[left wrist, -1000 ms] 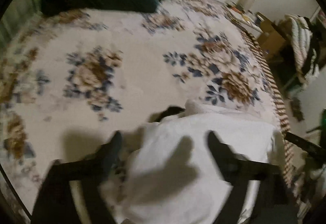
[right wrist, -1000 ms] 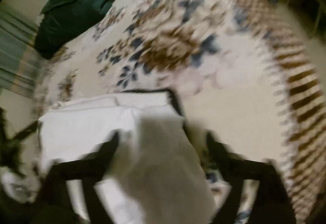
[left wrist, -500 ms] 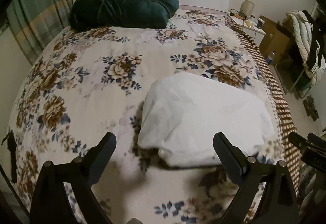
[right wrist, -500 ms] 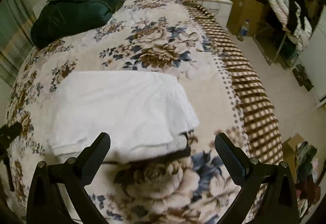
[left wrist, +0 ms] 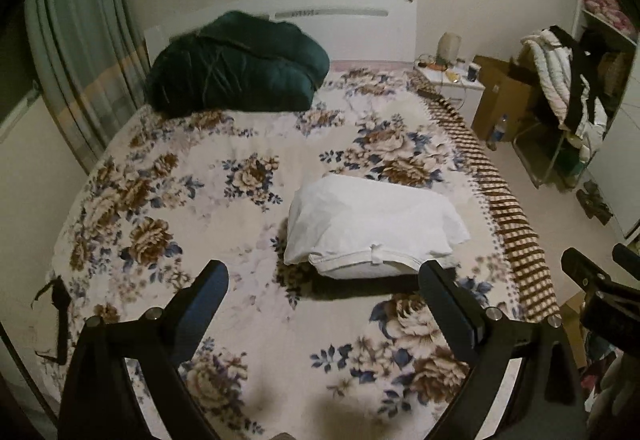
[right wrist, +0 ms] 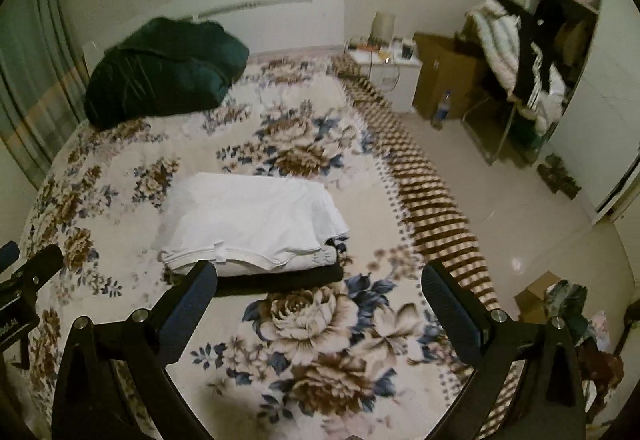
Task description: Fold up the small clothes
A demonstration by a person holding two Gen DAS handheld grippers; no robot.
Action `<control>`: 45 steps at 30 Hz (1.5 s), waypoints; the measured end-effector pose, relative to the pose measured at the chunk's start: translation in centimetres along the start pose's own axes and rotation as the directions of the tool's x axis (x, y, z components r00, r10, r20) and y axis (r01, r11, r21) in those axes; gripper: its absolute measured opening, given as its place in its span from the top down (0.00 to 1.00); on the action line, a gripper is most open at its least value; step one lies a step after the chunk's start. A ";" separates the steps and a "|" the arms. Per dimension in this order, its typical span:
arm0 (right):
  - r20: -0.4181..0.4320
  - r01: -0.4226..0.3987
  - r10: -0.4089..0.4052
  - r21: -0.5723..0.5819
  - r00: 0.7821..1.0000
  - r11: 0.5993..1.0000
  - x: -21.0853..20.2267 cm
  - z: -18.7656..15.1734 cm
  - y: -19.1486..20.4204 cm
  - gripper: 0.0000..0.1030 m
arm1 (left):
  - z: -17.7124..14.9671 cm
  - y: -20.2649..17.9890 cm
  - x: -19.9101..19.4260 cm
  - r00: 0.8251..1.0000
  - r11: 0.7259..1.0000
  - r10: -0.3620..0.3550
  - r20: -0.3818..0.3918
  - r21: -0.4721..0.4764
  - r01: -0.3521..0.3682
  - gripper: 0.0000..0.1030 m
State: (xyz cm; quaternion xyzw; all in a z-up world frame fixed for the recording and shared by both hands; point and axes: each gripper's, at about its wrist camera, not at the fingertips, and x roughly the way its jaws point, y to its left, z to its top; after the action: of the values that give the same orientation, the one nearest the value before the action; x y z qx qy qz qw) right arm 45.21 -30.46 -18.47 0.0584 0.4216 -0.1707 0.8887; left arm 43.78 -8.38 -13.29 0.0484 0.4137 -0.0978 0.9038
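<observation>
- Your left gripper [left wrist: 322, 296] fills the bottom of the left wrist view, jaws spread wide with nothing between them, held above the floral bedspread [left wrist: 192, 200].
- Your right gripper [right wrist: 320, 298] sits the same way at the bottom of the right wrist view, jaws wide apart and empty; its tips also poke into the right edge of the left view.
- Just past the fingertips lies the folded white garment [left wrist: 372, 224], centre-right in the left view and centre-left in the right view [right wrist: 248, 220], resting flat on the bedspread and touching neither gripper.
- Look at its near edge in the right view: a dark garment [right wrist: 288, 278] shows as a black strip under the white one.
- To the right of the fold, the bedspread's brown striped border [right wrist: 432, 208] runs diagonally along the bed's edge, with pale floor [right wrist: 520, 224] beyond it.
- Far end of the bed, upper left of both frames: a dark green bundle of bedding [left wrist: 236, 66] sits against the white headboard [left wrist: 352, 20].
- Curtains [left wrist: 76, 80] hang down the left edge.
- Upper right, you've got a small white bedside table [right wrist: 394, 72], a cardboard box [right wrist: 444, 80] and a rack piled with clothes [right wrist: 516, 56].
</observation>
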 end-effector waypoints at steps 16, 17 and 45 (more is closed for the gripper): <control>0.173 -0.088 0.098 -0.064 0.980 0.994 -25.4 -4.9 -3.2 0.00 | -5.1 -2.1 -17.6 0.990 0.996 0.064 0.127 -0.072 -0.056 0.06; 0.182 -0.089 0.100 -0.069 0.978 0.994 -26.6 -5.4 -3.5 0.00 | -5.5 -2.2 -18.6 0.989 0.995 0.068 0.131 -0.081 -0.058 0.06; 0.225 -0.138 0.165 -0.132 0.960 0.982 -33.6 -7.3 -6.8 0.00 | -9.4 -3.7 -25.8 0.969 0.987 0.134 0.207 -0.116 -0.112 0.02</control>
State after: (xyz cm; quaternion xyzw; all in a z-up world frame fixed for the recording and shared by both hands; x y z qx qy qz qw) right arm 17.75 -26.48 3.01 0.0185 0.3167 -0.0831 0.9447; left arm 19.56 -6.89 0.12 0.0165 0.3145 -0.0246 0.9488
